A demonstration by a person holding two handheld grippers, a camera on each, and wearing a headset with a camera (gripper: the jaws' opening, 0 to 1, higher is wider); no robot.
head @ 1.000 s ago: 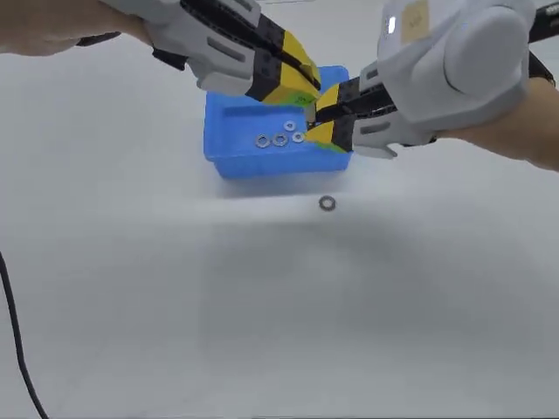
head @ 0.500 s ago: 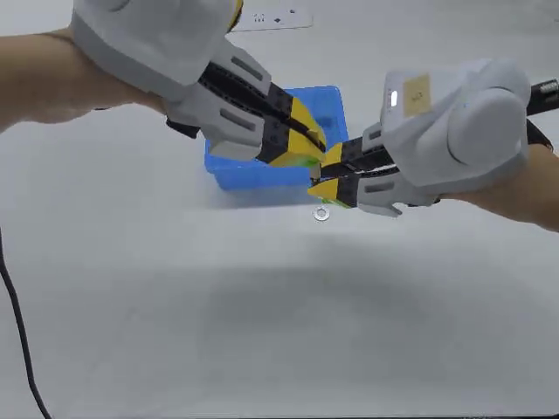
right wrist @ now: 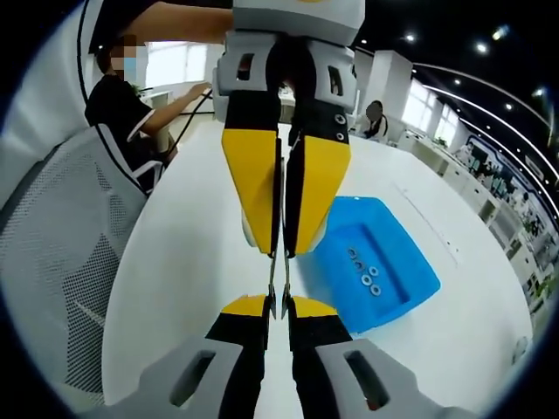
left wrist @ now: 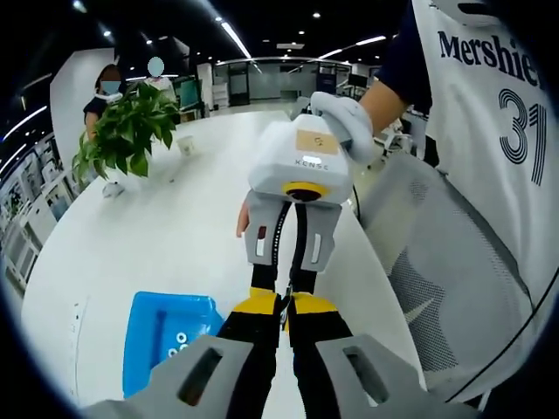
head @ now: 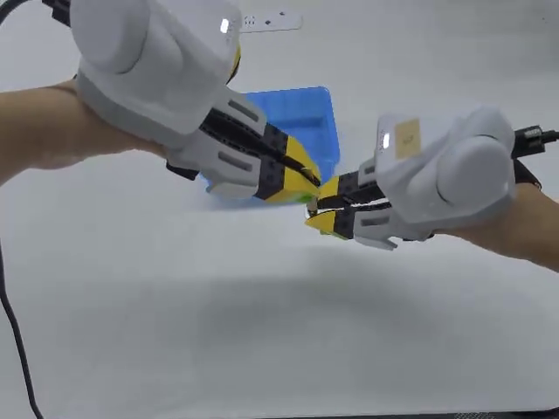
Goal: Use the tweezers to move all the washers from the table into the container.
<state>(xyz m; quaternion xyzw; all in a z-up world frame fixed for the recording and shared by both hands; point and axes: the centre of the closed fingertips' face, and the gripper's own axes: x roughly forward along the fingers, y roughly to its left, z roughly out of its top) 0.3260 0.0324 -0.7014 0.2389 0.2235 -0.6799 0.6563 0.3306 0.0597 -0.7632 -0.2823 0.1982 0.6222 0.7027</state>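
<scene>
My left gripper (head: 306, 180) and right gripper (head: 316, 215) meet tip to tip just in front of the blue container (head: 306, 109) in the head view. In the right gripper view a thin metal pair of tweezers (right wrist: 275, 278) runs from the left gripper (right wrist: 279, 249) down into the right gripper (right wrist: 278, 307), and both sets of yellow jaws are shut on it. Several washers (right wrist: 362, 268) lie inside the container (right wrist: 371, 223). The left gripper view shows its own jaws (left wrist: 286, 325) shut, the container (left wrist: 148, 332) and washers (left wrist: 181, 342). The grippers hide the table right below them.
A black cable (head: 13, 332) runs along the table's left edge. A small white plate (head: 271, 19) lies behind the container. A potted plant (left wrist: 122, 131), a mesh chair (left wrist: 454, 279) and people stand around the table.
Both grippers have come down and toward me, from over the container to the table in front of it. They now cover the loose washer that lay there.
</scene>
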